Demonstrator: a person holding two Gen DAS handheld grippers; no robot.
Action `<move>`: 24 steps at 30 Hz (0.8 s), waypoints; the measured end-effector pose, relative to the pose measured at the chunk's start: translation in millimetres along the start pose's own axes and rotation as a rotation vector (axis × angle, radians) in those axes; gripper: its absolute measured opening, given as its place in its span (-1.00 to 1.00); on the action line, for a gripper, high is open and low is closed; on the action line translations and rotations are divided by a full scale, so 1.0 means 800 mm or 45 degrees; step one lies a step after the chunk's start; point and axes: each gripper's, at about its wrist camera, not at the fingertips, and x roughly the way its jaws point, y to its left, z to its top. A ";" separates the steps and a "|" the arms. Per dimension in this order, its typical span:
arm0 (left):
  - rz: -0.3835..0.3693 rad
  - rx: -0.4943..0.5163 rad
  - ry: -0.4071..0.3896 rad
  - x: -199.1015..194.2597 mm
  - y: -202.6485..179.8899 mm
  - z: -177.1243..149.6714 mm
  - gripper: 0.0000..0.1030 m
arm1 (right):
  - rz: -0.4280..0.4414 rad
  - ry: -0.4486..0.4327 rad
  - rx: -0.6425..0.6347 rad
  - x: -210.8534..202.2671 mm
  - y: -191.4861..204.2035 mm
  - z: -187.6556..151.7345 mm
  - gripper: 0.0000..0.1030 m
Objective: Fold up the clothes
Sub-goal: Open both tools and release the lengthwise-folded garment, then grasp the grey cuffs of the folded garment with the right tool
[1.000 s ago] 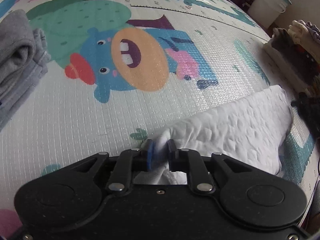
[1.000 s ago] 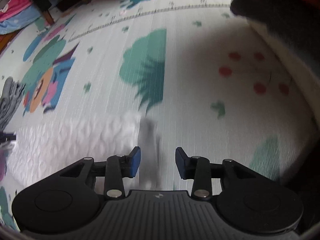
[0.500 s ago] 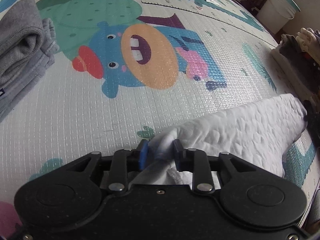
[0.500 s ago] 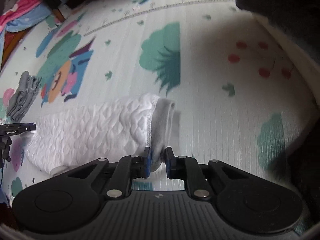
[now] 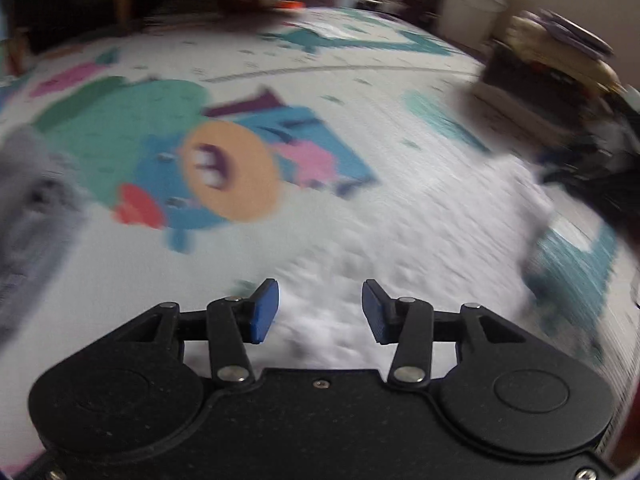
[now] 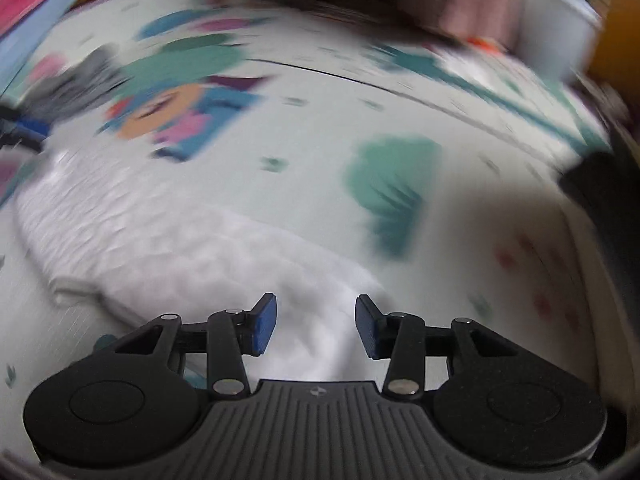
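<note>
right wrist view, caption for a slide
Right tongs opening above the white quilted garment on the cartoon play mat.

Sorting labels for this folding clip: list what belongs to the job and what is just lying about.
Job: white quilted garment; left tongs and right tongs, both opening, pads off the cloth.

Lying about: grey folded clothes; white bucket; cartoon play mat.

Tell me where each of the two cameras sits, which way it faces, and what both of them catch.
Left wrist: sits on the left claw, angled down at the white garment on the play mat; own jaws opening, clear of the cloth.
Right wrist: sits on the right claw, angled down at the garment's other end; jaws likewise opening, nothing pinched.
Shared: the garment, mat and cartoon print.
</note>
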 end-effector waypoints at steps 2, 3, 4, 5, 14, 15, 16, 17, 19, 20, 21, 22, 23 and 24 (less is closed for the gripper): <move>-0.023 0.059 0.027 0.016 -0.017 -0.013 -0.11 | 0.076 -0.017 -0.050 0.018 0.023 0.005 -0.12; 0.051 0.114 0.078 0.031 -0.022 -0.021 -0.11 | 0.095 0.006 -0.058 0.029 0.029 0.002 -0.10; 0.109 0.146 0.123 0.043 -0.021 -0.028 -0.02 | 0.105 0.043 -0.060 0.041 0.032 -0.003 -0.05; 0.095 0.136 0.080 0.041 -0.017 -0.029 -0.01 | 0.115 0.081 -0.061 0.052 0.036 -0.008 -0.02; 0.307 -0.249 -0.065 -0.012 0.073 -0.014 -0.01 | 0.134 0.081 -0.043 0.052 0.034 -0.008 0.04; 0.322 -0.177 -0.098 -0.017 0.056 -0.008 -0.01 | 0.132 0.079 -0.042 0.052 0.035 -0.009 0.05; 0.269 -0.134 -0.128 -0.020 0.041 -0.005 -0.01 | 0.134 0.078 -0.037 0.052 0.034 -0.010 0.06; 0.198 -0.125 -0.148 -0.020 0.032 -0.003 -0.01 | 0.136 0.080 -0.035 0.054 0.032 -0.009 0.06; 0.106 -0.067 -0.155 -0.013 0.011 -0.002 -0.01 | 0.138 0.086 -0.032 0.060 0.027 -0.008 0.06; 0.069 -0.039 -0.146 -0.005 0.004 -0.004 -0.01 | 0.139 0.087 -0.031 0.061 0.027 -0.008 0.06; 0.083 -0.010 -0.105 0.008 0.001 -0.009 -0.01 | 0.140 0.088 -0.031 0.061 0.026 -0.008 0.06; 0.152 0.005 0.003 0.029 0.002 -0.016 -0.01 | 0.141 0.091 -0.030 0.061 0.026 -0.007 0.06; 0.174 0.000 0.035 0.040 0.009 -0.025 0.04 | 0.142 0.096 -0.029 0.061 0.026 -0.007 0.06; 0.157 -0.027 0.009 0.038 0.013 -0.026 0.03 | 0.144 0.100 -0.027 0.062 0.026 -0.006 0.06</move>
